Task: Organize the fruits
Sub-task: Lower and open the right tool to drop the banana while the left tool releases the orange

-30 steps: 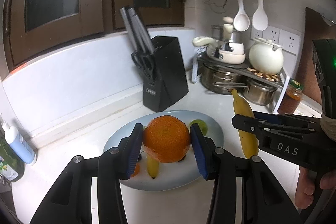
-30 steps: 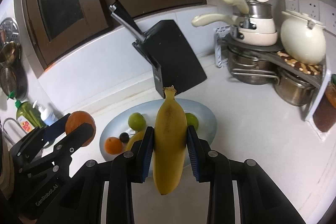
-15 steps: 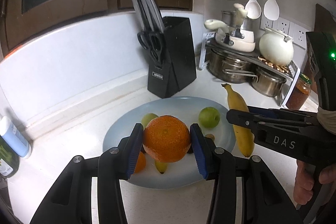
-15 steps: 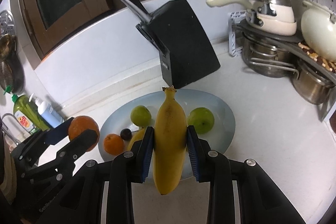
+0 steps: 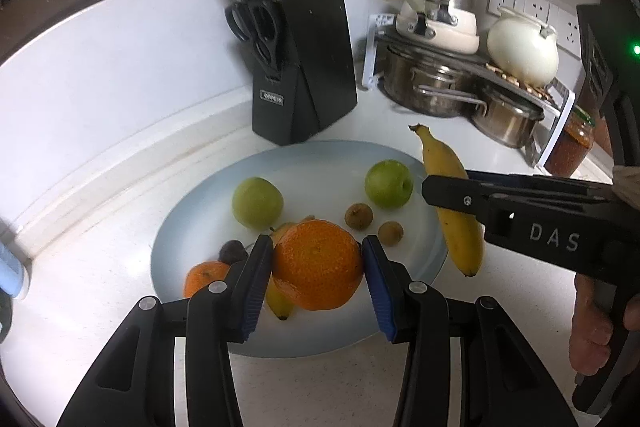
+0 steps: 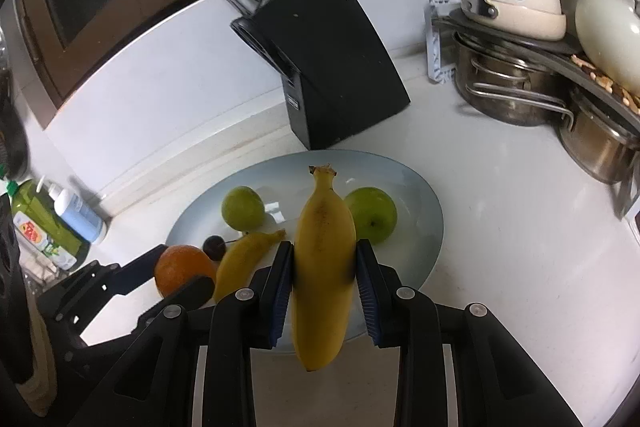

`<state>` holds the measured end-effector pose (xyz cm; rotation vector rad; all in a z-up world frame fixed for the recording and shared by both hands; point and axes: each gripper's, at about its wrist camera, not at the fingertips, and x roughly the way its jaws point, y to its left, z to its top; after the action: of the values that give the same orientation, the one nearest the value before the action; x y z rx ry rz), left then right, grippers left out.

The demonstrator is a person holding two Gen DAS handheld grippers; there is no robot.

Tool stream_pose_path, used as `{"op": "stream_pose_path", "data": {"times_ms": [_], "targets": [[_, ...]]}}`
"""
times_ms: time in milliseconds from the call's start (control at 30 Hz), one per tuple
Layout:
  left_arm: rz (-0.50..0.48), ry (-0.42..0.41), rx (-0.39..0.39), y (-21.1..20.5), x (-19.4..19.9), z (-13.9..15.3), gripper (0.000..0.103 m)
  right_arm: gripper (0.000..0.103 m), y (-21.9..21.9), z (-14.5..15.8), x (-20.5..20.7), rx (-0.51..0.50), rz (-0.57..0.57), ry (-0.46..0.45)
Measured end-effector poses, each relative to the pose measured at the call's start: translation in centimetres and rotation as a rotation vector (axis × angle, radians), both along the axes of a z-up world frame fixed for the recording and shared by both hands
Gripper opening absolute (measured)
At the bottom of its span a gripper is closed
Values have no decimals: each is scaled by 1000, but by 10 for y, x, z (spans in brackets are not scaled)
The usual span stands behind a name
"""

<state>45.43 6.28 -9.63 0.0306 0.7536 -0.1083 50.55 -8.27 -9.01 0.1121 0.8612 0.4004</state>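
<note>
My left gripper (image 5: 318,273) is shut on a large orange (image 5: 318,265) and holds it over the near side of a pale oval plate (image 5: 192,223). My right gripper (image 6: 324,275) is shut on a yellow banana (image 6: 324,267), stem pointing away, over the plate's near right edge (image 6: 434,227). That banana also shows in the left wrist view (image 5: 454,203). On the plate lie two green apples (image 5: 258,203) (image 5: 389,183), a small orange (image 5: 204,277), a small banana (image 6: 240,261), a dark plum (image 5: 232,251) and two small brown fruits (image 5: 359,215).
A black knife block (image 5: 304,67) with scissors stands just behind the plate. A rack of steel pots (image 5: 452,87), a white kettle (image 5: 522,51) and a jar (image 5: 570,147) are at the right. Soap bottles (image 6: 56,223) stand at the left by the backsplash.
Both grippers have moved forward and down toward the plate, each still holding its fruit. The plate and its fruits now look larger and closer.
</note>
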Motion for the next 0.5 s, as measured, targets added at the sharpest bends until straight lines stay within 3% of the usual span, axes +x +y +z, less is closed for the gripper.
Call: {"op": "stream_pose_path", "data": {"times_ms": [500], "targets": [[-32, 62, 24, -12, 18, -28, 45, 32, -22, -24, 19, 42, -126, 59]]}}
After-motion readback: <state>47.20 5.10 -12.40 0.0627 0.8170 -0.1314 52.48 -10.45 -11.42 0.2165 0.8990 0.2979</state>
